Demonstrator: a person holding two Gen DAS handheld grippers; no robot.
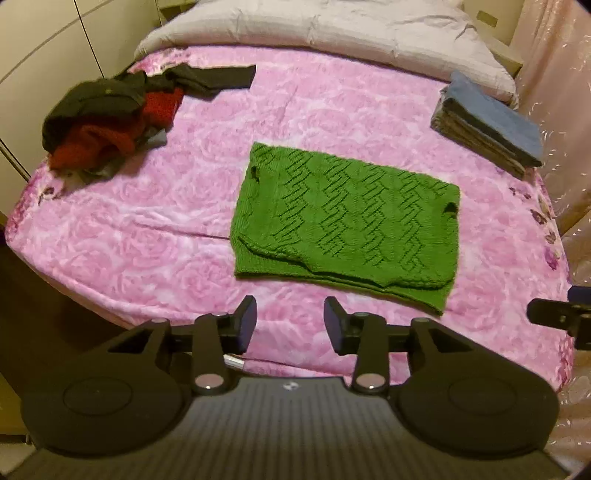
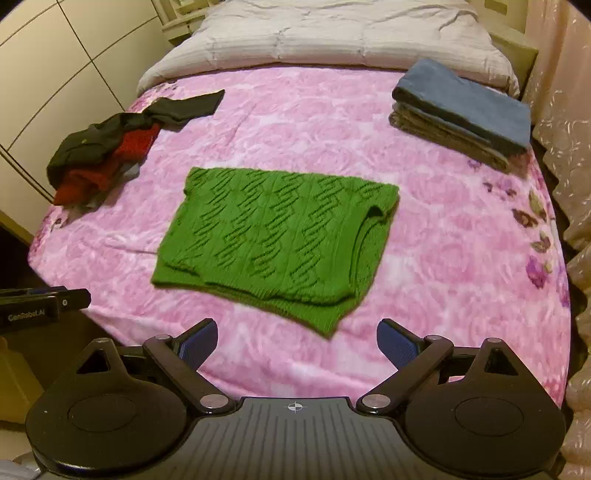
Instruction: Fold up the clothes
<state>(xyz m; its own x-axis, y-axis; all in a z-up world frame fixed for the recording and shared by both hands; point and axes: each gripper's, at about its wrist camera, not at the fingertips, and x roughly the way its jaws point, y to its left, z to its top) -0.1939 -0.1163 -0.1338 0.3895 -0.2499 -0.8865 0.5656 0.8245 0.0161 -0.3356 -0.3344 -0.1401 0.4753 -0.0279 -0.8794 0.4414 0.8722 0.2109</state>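
Green knit sweater [image 1: 343, 218] lies folded into a rough rectangle near centre of the pink floral blanket [image 1: 155, 236]; in the left wrist view it sits centre-right of frame, in the right wrist view [image 2: 273, 240] just left of centre; lower hem edges show stacked layers, ribbed border toward the bottom of frame; nothing touches it.

Left gripper [image 1: 290, 319] at bottom centre of its own view, above the blanket's near edge; jaws partway apart w/ only blanket showing between the fingers [image 1: 245, 317]; holds nothing. Right gripper [image 2: 295, 343] at bottom of its view, jaws spread wide, blue pads [image 2: 195, 345] angled outward; nothing between them either; sweater's near corner sits just above the gap in frame, apart from the pads.

Each view catches the other tool at its edge: right gripper's black part at the right edge in the left wrist view [image 1: 561, 319]; left gripper's body w/ white lettering at the left edge in the right wrist view [image 2: 40, 306].

Upper left of frame: loose heap of dark and red clothes [image 1: 107, 118], unfolded, one dark piece stretched toward centre. Upper right: neat stack of folded clothes [image 1: 487, 125], blue one on top, grey-brown below. Pale duvet [image 1: 317, 26] bunched along top of frame; curtain [image 2: 561, 122] down the right side; cupboard doors [image 2: 55, 66] at upper left.
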